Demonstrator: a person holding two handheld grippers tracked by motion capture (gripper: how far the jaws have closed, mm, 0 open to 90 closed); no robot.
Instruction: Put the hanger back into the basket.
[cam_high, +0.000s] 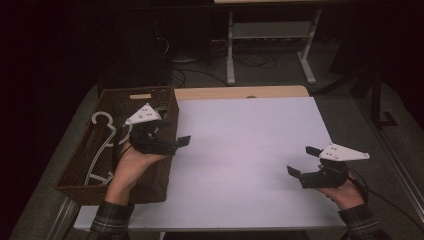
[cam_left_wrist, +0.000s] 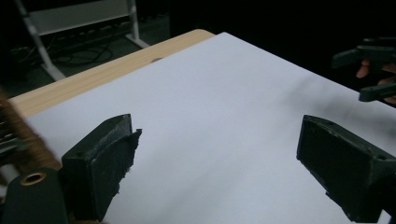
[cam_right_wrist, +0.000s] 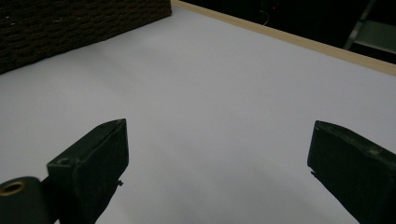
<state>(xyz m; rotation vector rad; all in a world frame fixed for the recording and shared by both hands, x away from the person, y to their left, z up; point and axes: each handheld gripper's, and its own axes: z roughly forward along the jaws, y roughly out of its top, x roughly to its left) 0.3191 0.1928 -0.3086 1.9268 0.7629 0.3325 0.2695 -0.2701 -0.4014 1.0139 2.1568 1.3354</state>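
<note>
Two pairs of black fingers, both spread wide and gripping nothing. My left gripper (cam_high: 172, 131) hangs at the right rim of the dark brown woven wicker basket (cam_high: 161, 176), its fingers (cam_left_wrist: 100, 165) pointing out over the white sheet that covers the bench (cam_high: 240, 150), away from the basket's inside. My right gripper (cam_high: 301, 161) hovers low near the bench's right edge, well apart from the basket, its fingers (cam_right_wrist: 88, 170) aimed leftward across the bare sheet toward the basket's woven wall.

What I am after, as I read it, is the white plastic clothes hanger (cam_high: 102, 145) lying inside the basket. It rests against the left wall, hook end toward the far-left corner, long axis running roughly from the far end of the basket to the near end, along the basket's own length. From my left fingers it lies behind and to the left, down below the rim; my wrist crosses over the basket beside it.

My left hand (cam_high: 131, 162) is plainly the nearer one. I judge the coming move turns on swinging those fingers back leftward and tipping them down into the basket, closing across the hanger's thin bar rather than along it. My right hand (cam_high: 345, 192) would have to cross the whole sheet.
</note>
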